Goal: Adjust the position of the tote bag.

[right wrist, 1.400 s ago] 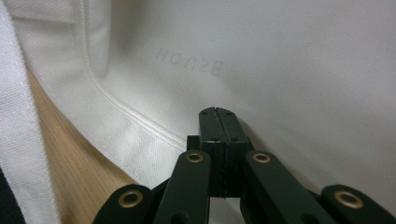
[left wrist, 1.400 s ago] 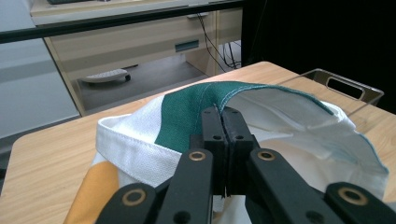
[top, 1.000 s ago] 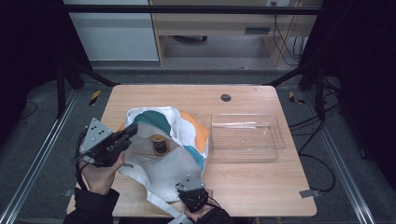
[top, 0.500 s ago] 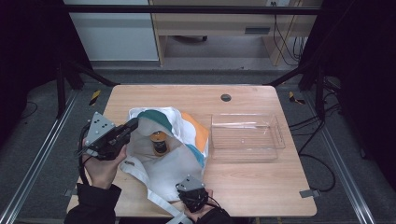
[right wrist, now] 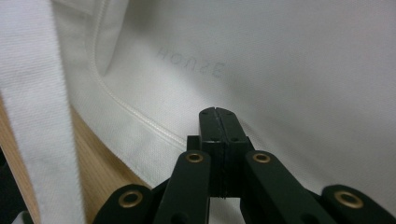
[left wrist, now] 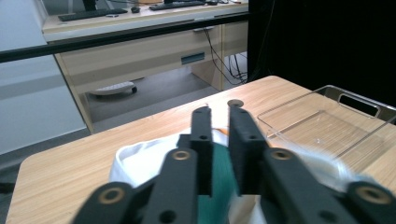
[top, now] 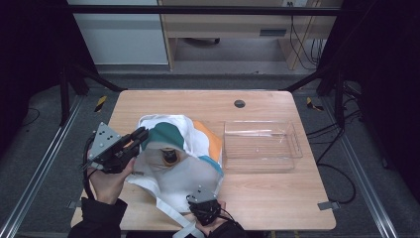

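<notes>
- Right gripper: at the near edge of the wooden table, on the near side of the cloth bag. In the right gripper view its jaws are pressed flat together, with no gap between them, lying against the bag's white fabric. Whether any cloth is pinched between them cannot be told.
- Strap: a white woven band of the bag, running down the left of the right gripper view beside a stitched hem; bare table wood shows between the two. In the high view the strap trails off the bag toward the table's near edge.
- Lettering: faint grey print on the bag's fabric, just beyond the right gripper's jaw tips.
- Left gripper: at the left side of the bag, held in a hand with a dark sleeve. Its jaw tips reach over the bag's left edge. In the left gripper view the jaws stand released, a narrow gap between them, nothing in it.
- Cloth bag: crumpled at the centre-left of the table; white with green, orange and teal patches. A small dark object rests in its middle fold; what it is cannot be told.
- Clear plastic tray: just right of the bag, touching or nearly touching its edge.
- Round dark hole: in the tabletop, beyond the bag and tray, near the far edge.
- Desk: beyond the table, behind a black bar.
</notes>
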